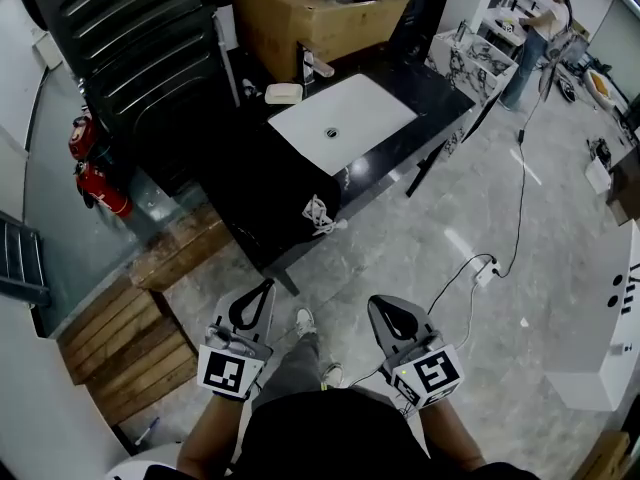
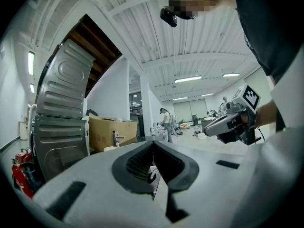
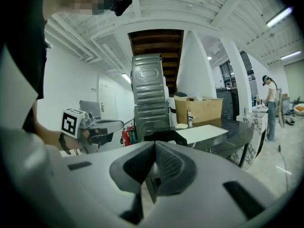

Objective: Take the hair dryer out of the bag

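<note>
A black bag [image 1: 285, 193] with a white mark on its front sits at the near end of the black counter [image 1: 425, 88]; it also shows in the right gripper view, bag [image 3: 164, 137]. No hair dryer is visible in any view. My left gripper [image 1: 262, 290] and right gripper [image 1: 385, 308] are held side by side over the floor, well short of the counter. Both are shut with nothing between the jaws. In the left gripper view the left gripper [image 2: 153, 145] points level, with the right gripper [image 2: 232, 125] to its right. The right gripper [image 3: 154, 145] sees the left gripper [image 3: 95, 126].
A white sink [image 1: 340, 120] with a faucet [image 1: 315, 65] is set in the counter, a cardboard box [image 1: 315, 13] behind it. Red fire extinguishers [image 1: 95, 173] and wooden pallets [image 1: 130, 348] lie left. A cable and power strip [image 1: 487, 268] cross the floor right. A person [image 1: 535, 38] stands far back.
</note>
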The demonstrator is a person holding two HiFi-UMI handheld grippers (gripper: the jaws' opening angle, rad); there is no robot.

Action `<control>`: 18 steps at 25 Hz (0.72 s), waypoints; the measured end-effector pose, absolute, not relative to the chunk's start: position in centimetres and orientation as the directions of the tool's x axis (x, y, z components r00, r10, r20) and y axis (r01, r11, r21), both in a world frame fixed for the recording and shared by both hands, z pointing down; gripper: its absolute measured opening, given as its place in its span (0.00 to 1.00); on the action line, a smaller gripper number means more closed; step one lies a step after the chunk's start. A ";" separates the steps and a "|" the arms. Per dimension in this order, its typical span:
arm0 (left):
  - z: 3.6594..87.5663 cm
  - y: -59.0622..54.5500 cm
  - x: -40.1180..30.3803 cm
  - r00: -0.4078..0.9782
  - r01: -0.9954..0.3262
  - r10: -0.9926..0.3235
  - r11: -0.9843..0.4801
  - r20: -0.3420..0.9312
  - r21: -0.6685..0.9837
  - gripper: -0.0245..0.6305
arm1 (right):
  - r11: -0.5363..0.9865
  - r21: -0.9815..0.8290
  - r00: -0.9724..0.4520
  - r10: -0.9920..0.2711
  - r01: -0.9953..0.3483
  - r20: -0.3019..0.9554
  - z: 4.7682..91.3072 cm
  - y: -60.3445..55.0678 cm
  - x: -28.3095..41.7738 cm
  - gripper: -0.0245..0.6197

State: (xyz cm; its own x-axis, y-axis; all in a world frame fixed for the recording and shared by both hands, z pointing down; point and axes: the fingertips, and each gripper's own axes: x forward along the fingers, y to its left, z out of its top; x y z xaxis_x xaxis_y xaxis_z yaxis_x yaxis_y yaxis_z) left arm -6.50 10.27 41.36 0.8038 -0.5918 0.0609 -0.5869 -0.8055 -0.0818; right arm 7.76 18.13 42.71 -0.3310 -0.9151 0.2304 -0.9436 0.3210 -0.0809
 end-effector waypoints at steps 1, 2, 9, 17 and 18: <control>41.4 9.1 -6.1 0.807 -0.583 -0.588 -0.809 0.061 -0.077 0.07 | 0.320 -0.085 -0.331 -0.914 -0.944 0.234 42.7 16.9 7.9 0.06; 41.4 7.9 -5.7 0.809 -0.580 -0.584 -0.811 0.062 -0.074 0.07 | 0.322 -0.086 -0.333 -0.913 -0.943 0.234 42.6 15.7 8.0 0.06; 41.5 -0.2 -4.5 0.810 -0.582 -0.583 -0.812 0.067 -0.039 0.07 | 0.378 -0.094 -0.390 -0.886 -0.921 0.250 41.6 6.7 6.8 0.06; 42.9 -6.5 -4.6 0.826 -0.558 -0.556 -0.830 0.092 -0.011 0.07 | 0.357 -0.088 -0.366 -0.881 -0.930 0.300 41.9 0.9 6.5 0.06; 43.1 -7.0 -4.4 0.830 -0.552 -0.551 -0.834 0.091 -0.009 0.07 | 0.350 -0.079 -0.356 -0.879 -0.934 0.316 42.1 0.6 6.7 0.06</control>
